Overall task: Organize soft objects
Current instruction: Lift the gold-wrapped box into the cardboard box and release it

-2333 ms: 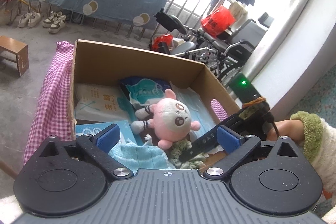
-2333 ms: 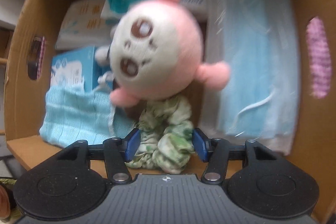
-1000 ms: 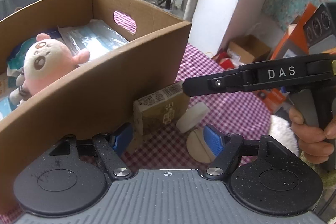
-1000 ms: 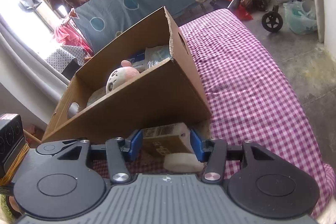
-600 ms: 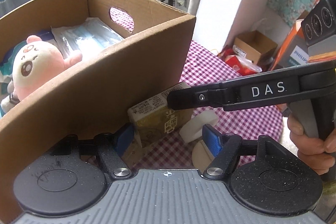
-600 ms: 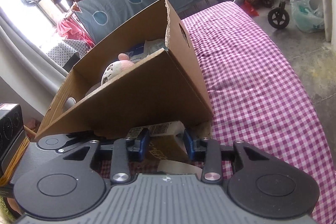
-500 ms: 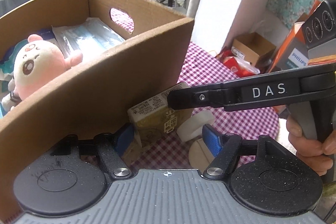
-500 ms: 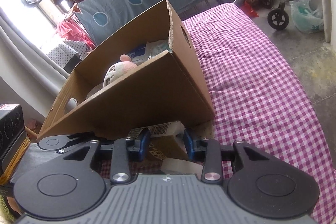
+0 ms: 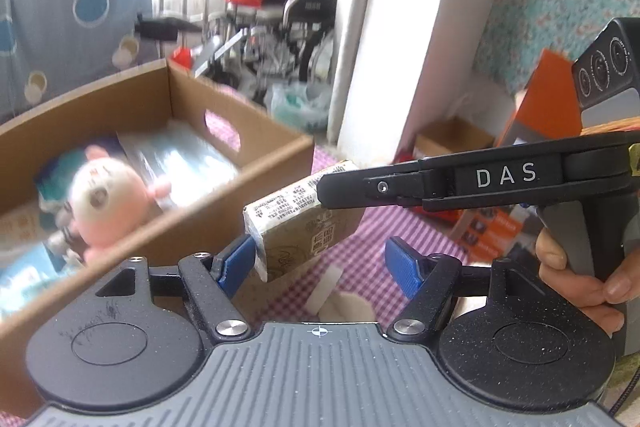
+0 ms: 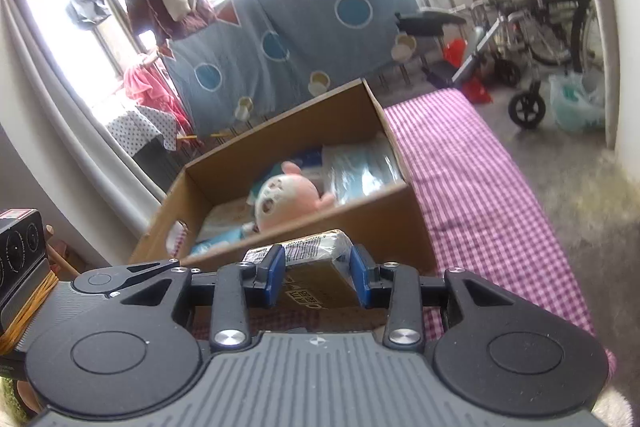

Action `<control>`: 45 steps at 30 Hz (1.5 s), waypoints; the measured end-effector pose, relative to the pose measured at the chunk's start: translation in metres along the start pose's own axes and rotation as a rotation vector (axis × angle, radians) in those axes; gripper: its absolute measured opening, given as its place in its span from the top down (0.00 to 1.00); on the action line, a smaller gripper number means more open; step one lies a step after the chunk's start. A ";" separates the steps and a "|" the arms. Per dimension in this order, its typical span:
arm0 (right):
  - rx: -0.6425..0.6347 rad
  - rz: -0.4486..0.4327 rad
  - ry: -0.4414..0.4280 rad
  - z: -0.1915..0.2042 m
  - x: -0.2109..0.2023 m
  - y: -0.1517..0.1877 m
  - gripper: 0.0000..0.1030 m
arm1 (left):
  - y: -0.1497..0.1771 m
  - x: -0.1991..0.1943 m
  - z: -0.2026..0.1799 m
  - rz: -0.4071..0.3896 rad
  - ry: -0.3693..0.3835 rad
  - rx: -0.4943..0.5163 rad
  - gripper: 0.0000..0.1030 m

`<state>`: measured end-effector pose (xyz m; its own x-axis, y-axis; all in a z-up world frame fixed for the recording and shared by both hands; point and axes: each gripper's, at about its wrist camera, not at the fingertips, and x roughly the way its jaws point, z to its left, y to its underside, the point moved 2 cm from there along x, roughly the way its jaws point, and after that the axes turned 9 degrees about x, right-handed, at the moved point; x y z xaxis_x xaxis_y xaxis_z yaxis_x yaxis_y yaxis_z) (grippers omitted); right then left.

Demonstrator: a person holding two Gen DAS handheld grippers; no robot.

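**Tissue pack lifted, box just beyond**

Right gripper [image 10: 316, 277], lower centre of the right wrist view: blue pads pressed on both sides of a brown tissue pack [image 10: 320, 267], which it holds clear of the checked cloth [image 10: 480, 195]. The jaws have just closed on it. The pack's long axis runs away from the gripper, its white printed end toward the cardboard box [image 10: 360, 223].

Left gripper [image 9: 320, 267]: jaws wide, nothing between the pads; the pack [image 9: 304, 227] hangs just beyond its left pad. A white pad lies on the cloth below.

The box sits directly ahead of the right gripper, its near wall just past the pack, with a pink plush toy [image 10: 280, 203] inside. Likely next: carry over the near wall.
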<state>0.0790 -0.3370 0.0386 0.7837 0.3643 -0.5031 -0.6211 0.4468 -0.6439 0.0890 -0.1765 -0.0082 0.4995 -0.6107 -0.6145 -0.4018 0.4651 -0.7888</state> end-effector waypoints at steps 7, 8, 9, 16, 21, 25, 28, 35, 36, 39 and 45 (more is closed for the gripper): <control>-0.093 -0.055 -0.059 0.046 -0.010 -0.020 0.62 | -0.017 -0.043 0.007 -0.124 -0.069 0.022 0.30; -0.104 -0.054 -0.072 0.052 -0.006 -0.023 0.62 | -0.019 -0.048 0.011 -0.135 -0.084 0.017 0.30; -0.118 -0.048 -0.088 0.059 -0.001 -0.028 0.62 | -0.021 -0.052 0.016 -0.145 -0.101 0.011 0.30; -0.174 0.090 -0.216 0.111 0.078 -0.061 0.62 | -0.036 -0.075 0.076 -0.164 -0.263 -0.060 0.30; -0.136 0.270 -0.258 0.135 0.165 -0.083 0.62 | -0.041 -0.060 0.137 -0.084 -0.326 -0.125 0.29; -0.075 0.433 -0.251 0.138 0.230 -0.088 0.62 | -0.031 -0.043 0.179 -0.011 -0.335 -0.204 0.29; -0.007 0.550 -0.230 0.132 0.269 -0.084 0.62 | -0.023 -0.029 0.200 0.049 -0.337 -0.232 0.29; 0.068 0.668 -0.193 0.111 0.301 -0.070 0.62 | -0.004 -0.017 0.212 0.123 -0.316 -0.263 0.28; 0.081 0.684 -0.186 0.107 0.304 -0.069 0.62 | -0.003 -0.016 0.212 0.131 -0.310 -0.259 0.27; 0.104 0.712 -0.168 0.100 0.309 -0.066 0.62 | -0.002 -0.008 0.213 0.157 -0.291 -0.247 0.26; 0.149 0.735 -0.108 0.084 0.304 -0.067 0.60 | -0.003 0.006 0.213 0.195 -0.239 -0.236 0.23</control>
<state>0.3584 -0.1875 -0.0225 0.1669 0.6859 -0.7083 -0.9840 0.1608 -0.0761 0.2564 -0.0453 -0.0128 0.5499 -0.3456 -0.7604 -0.6586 0.3805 -0.6492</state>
